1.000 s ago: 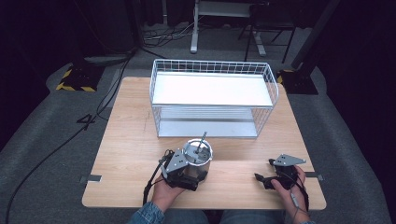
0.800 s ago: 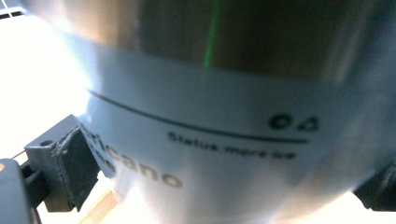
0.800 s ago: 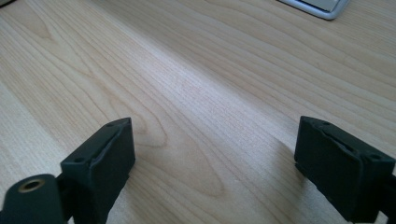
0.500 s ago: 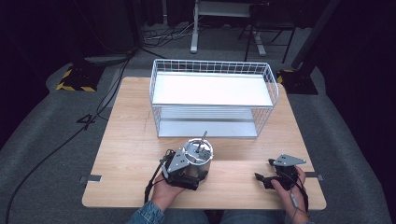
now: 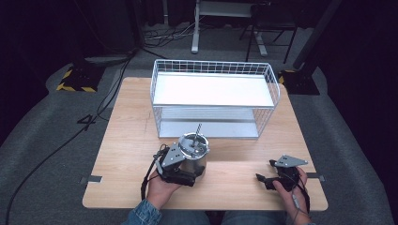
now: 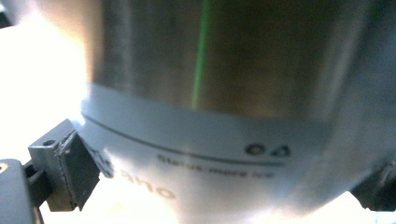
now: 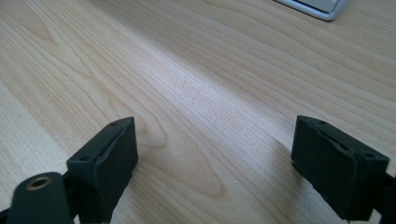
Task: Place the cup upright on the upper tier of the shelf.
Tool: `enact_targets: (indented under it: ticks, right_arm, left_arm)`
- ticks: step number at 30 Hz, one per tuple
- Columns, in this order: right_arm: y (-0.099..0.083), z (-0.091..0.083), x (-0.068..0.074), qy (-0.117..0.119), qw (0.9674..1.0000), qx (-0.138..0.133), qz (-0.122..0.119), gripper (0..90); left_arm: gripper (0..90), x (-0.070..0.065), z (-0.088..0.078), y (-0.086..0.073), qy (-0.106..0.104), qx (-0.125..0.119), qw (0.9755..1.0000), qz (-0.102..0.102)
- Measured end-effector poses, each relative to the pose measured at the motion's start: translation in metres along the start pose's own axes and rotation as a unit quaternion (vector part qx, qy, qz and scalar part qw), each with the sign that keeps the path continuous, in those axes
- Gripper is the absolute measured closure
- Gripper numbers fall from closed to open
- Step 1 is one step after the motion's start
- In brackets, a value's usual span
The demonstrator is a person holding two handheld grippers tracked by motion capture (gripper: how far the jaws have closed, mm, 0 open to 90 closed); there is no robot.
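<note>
High view is showing the left gripper [image 5: 187, 164] clamping a steel canister [image 5: 193, 153] that is standing upright on the wooden table [image 5: 126, 136], just in front of the white wire basket [image 5: 213, 96], near the middle of its front wall. A thin metal rod [image 5: 198, 129] is sticking up at a slant out of the canister's open top, reaching across the basket's lower front edge. The person's left hand [image 5: 162, 190] is wrapping around the gripper from behind, well in front of the basket.

Left gripper view is looking straight at the canister's brushed metal wall [image 6: 210, 60] and its pale label band [image 6: 201, 140], with a jaw pressing in at each side of it, so the grip is closing on the canister.

Right gripper [image 5: 263, 179] is resting low over the table in front of the basket's right corner, well apart from the canister. Right gripper view is showing its two black jaws standing wide apart over bare wood [image 7: 196, 93], holding nothing
</note>
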State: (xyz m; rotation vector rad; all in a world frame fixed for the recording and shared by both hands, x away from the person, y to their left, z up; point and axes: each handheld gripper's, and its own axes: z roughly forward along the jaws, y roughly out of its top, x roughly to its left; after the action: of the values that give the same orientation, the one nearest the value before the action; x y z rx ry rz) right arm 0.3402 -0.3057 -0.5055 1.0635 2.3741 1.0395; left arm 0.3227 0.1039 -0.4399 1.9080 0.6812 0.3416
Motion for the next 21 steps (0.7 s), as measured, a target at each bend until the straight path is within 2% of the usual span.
enact_targets:
  ticks: [7, 13, 21]
  right_arm:
    - [0.0, 0.0, 0.0, -0.001, 1.0, 0.001, 0.0, 14.3]
    - [0.0, 0.0, 0.0, -0.002, 1.0, 0.002, 0.002, 13.7]
    - [0.0, 0.0, 0.0, -0.002, 1.0, 0.001, 0.002, 13.7]
  left_arm:
    - [3.6, 0.0, -0.013, 0.022, -0.003, 0.003, 1.0, 0.003]
    - [3.6, 0.003, -0.026, 0.043, -0.01, -0.011, 0.9999, -0.001]
    - [3.6, 0.004, -0.039, 0.079, -0.014, -0.022, 0.9996, 0.013]
